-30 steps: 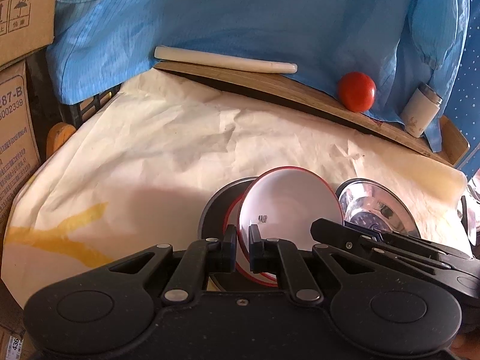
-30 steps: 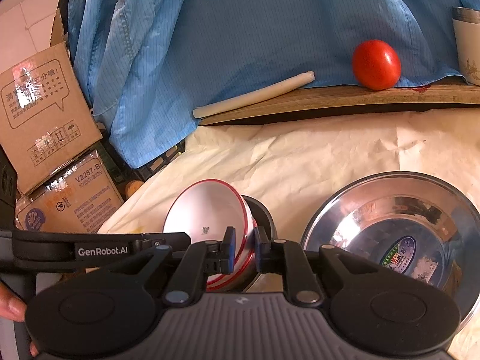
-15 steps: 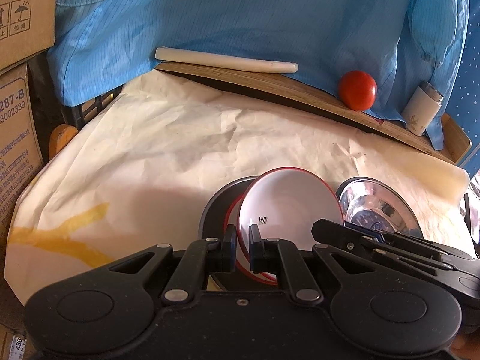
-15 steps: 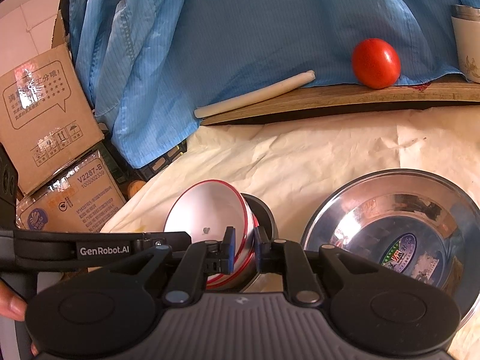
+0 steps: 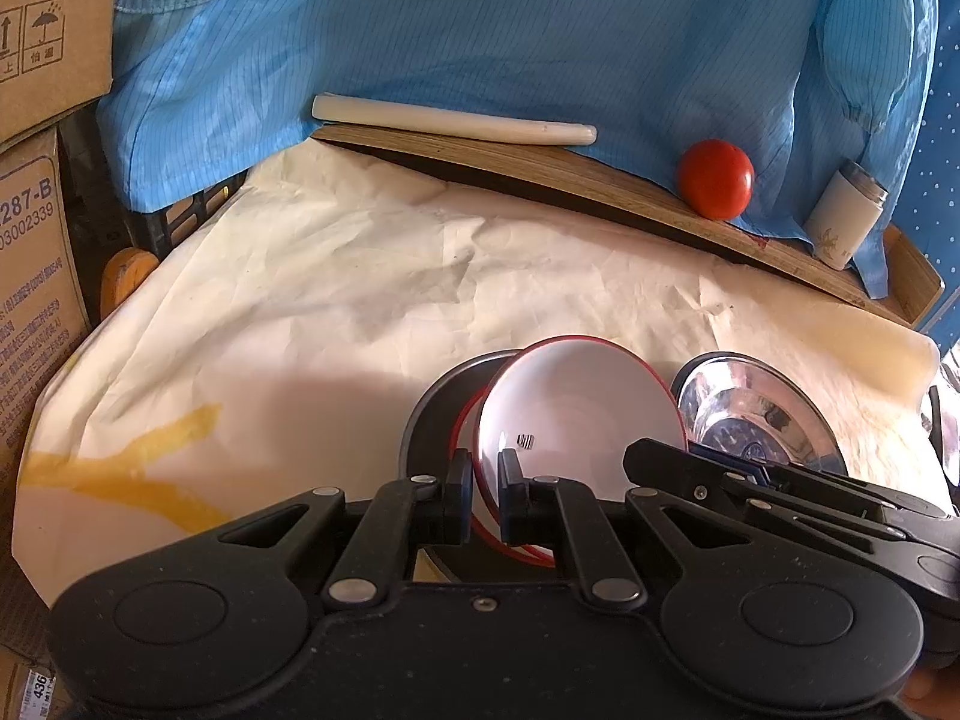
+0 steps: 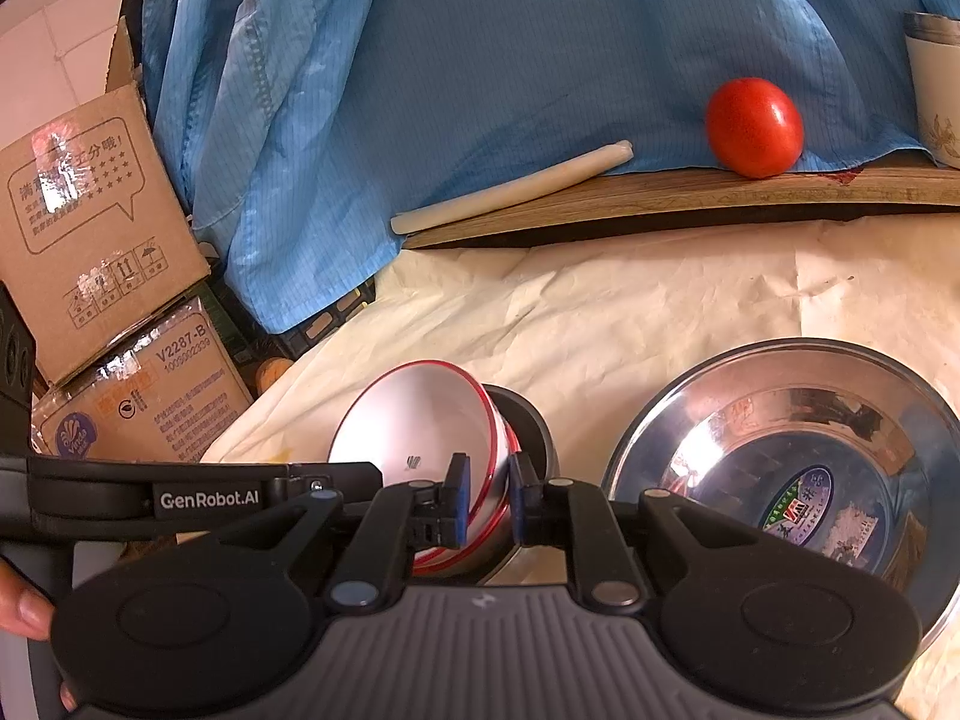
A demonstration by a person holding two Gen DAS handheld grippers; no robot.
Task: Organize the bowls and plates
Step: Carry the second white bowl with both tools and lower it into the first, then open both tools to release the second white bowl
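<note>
Both grippers clamped on the same white bowl with a red rim, tipped up on edge. Left gripper with its fingers pinched narrow on the near-left part of the rim; right gripper with fingers nearly closed too, gripping the bowl's wall from the other side. Sat tilted over a second red-rimmed bowl, only a sliver showing, both nested in a dark round pan. Just to the right, a shiny stainless steel bowl with a sticker inside, not touching the pan as far as could be told. All of it on a bench covered with crinkly cream paper, yellow streaks at the left. Further back, a wooden board carrying a white stick, a red tomato and a white tumbler, with blue striped cloth draped behind. Cardboard boxes stacked off to the left. Bit of a hand at the right view's edge.
</note>
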